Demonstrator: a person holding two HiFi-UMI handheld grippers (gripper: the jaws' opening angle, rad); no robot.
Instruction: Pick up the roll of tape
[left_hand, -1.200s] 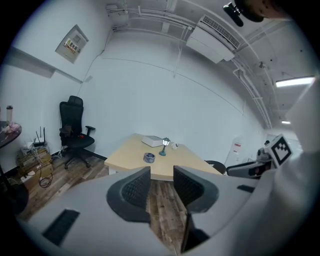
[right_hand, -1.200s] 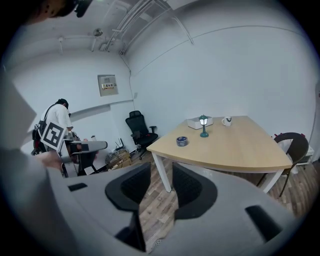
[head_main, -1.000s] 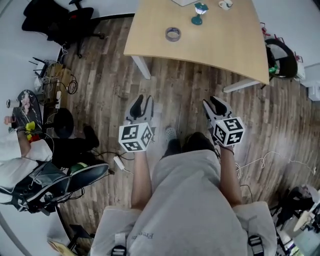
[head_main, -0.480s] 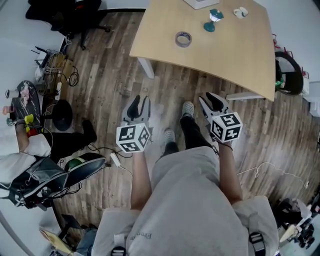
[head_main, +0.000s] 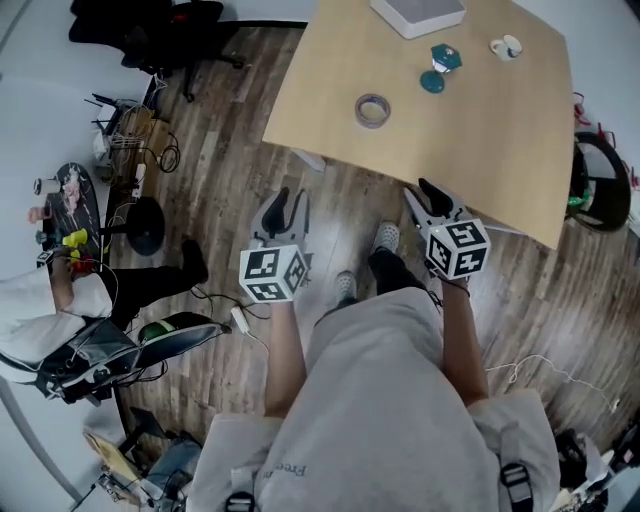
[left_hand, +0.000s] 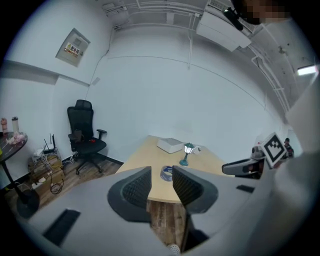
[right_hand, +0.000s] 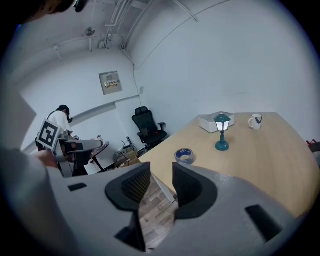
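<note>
The roll of tape (head_main: 373, 110) lies flat on the near left part of the wooden table (head_main: 500, 150). My two grippers hang over the floor short of the table's front edge, well apart from the roll. The left gripper (head_main: 283, 207) is open and empty; in the left gripper view the tape (left_hand: 166, 173) shows far off in the gap of that gripper (left_hand: 160, 181). The right gripper (head_main: 428, 196) is open and empty too. In the right gripper view the tape (right_hand: 184, 155) lies up and to the right of that gripper (right_hand: 161, 175).
On the table beyond the tape stand a teal lamp (head_main: 437, 70), a white mug (head_main: 505, 46) and a white box (head_main: 418, 12). A black office chair (head_main: 150, 25), cables and clutter (head_main: 130, 150) and a seated person (head_main: 50, 310) fill the left side.
The person has stepped towards the table, so the table and tape sit nearer and lower in the head view. Both grippers came forward with them, jaws unchanged.
</note>
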